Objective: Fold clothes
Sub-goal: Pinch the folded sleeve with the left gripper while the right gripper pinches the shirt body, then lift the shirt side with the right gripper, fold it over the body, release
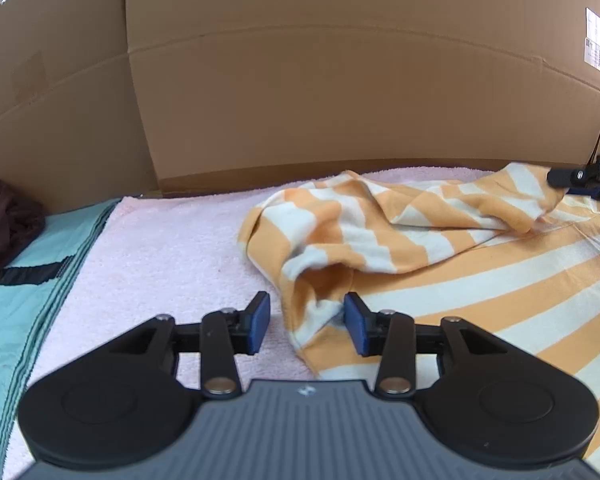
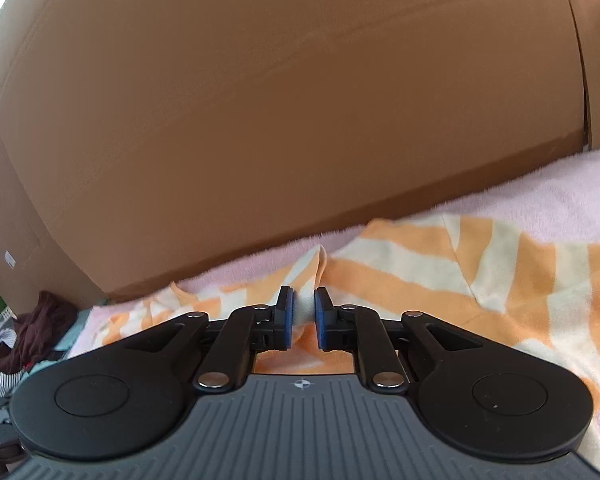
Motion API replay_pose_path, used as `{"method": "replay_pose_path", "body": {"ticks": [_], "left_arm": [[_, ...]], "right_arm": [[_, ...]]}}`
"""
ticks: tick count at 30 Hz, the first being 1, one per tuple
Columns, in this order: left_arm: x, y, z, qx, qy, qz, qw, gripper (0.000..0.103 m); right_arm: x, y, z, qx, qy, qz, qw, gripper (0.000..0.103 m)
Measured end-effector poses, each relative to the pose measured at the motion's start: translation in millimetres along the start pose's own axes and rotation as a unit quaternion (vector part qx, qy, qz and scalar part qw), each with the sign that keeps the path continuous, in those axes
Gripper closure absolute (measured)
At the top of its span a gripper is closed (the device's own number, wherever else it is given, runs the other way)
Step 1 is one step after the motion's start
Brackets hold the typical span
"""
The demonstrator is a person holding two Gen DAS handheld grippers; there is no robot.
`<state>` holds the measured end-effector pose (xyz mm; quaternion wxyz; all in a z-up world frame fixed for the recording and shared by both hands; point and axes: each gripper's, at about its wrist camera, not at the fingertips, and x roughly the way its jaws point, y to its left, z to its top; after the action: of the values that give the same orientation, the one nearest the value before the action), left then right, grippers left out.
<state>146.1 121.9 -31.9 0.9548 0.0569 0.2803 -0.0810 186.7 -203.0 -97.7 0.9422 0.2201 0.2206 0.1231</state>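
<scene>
Still rumpled, orange-and-cream striped shirt (image 1: 420,248)

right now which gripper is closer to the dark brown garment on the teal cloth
Left. The left gripper hangs over the pink towel, nearer the brown garment; the right gripper is far across the striped shirt.

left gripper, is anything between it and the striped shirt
Nothing visible. The left gripper has its jaws open around the bunched edge of the orange and white striped shirt, which lies on the pink towel. Only bare towel lies beside it.
</scene>
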Motion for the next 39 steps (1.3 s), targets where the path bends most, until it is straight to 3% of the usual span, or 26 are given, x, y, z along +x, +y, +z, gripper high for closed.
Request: {"method": "replay_pose_path", "body": {"ticks": [7, 16, 25, 36, 39], "left_arm": [[-1, -1, -1, 0.002, -0.005, -0.001, 1.0, 0.06], [-8, -2, -2, 0.003, -0.024, -0.011, 0.9996, 0.061], [-10, -6, -3, 0.011, -0.031, -0.029, 0.999, 0.061], [-10, -15, -4, 0.037, -0.033, -0.056, 0.9972, 0.061], [-8, -19, -4, 0.051, -0.028, -0.059, 0.9965, 0.056]], "right_arm": [[-24, 1, 25, 0.053, -0.042, 0.05, 0.996, 0.09], [-59, 16, 85, 0.101, -0.088, 0.116, 0.984, 0.091], [-78, 22, 123, 0.095, -0.118, 0.108, 0.982, 0.091], [-91, 5, 134, 0.115, -0.153, 0.097, 0.977, 0.091], [-96, -1, 134, 0.117, -0.159, 0.093, 0.976, 0.091]]}}
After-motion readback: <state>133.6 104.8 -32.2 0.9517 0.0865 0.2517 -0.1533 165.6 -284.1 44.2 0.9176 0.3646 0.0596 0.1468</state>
